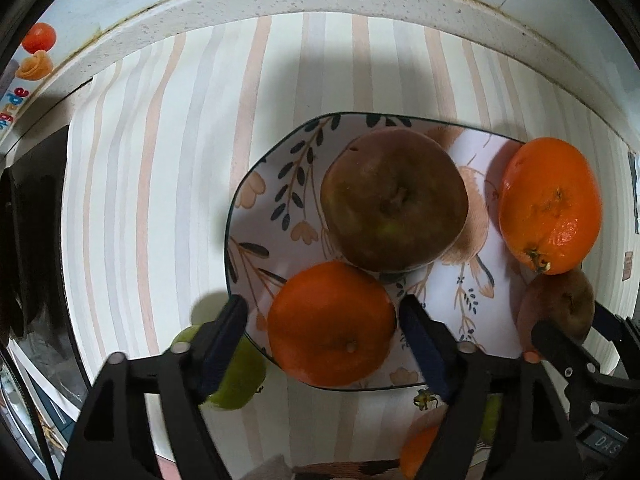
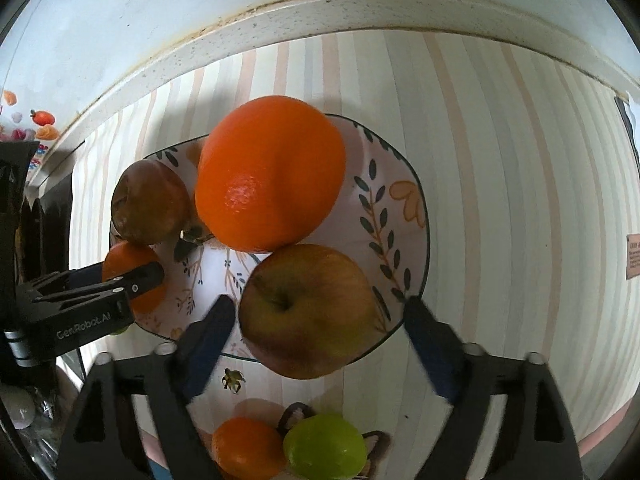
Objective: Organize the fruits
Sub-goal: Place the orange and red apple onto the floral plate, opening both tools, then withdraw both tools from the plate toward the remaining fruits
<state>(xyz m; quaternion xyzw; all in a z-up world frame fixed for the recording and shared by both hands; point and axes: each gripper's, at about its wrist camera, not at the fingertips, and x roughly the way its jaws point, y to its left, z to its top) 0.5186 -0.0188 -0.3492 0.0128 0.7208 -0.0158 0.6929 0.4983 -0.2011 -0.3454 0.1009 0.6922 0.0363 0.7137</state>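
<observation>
The left gripper (image 1: 322,326) stands wide open around an orange (image 1: 331,323) resting in the floral plate (image 1: 256,216); its fingers do not touch the fruit. The right gripper (image 2: 320,320) is likewise spread wide around a reddish apple (image 2: 310,310) at the plate's near edge, with no contact visible. A large orange (image 2: 270,174) and a brown apple (image 2: 150,202) also occupy the plate. A green fruit (image 2: 325,445) lies on the striped cloth (image 2: 520,200).
</observation>
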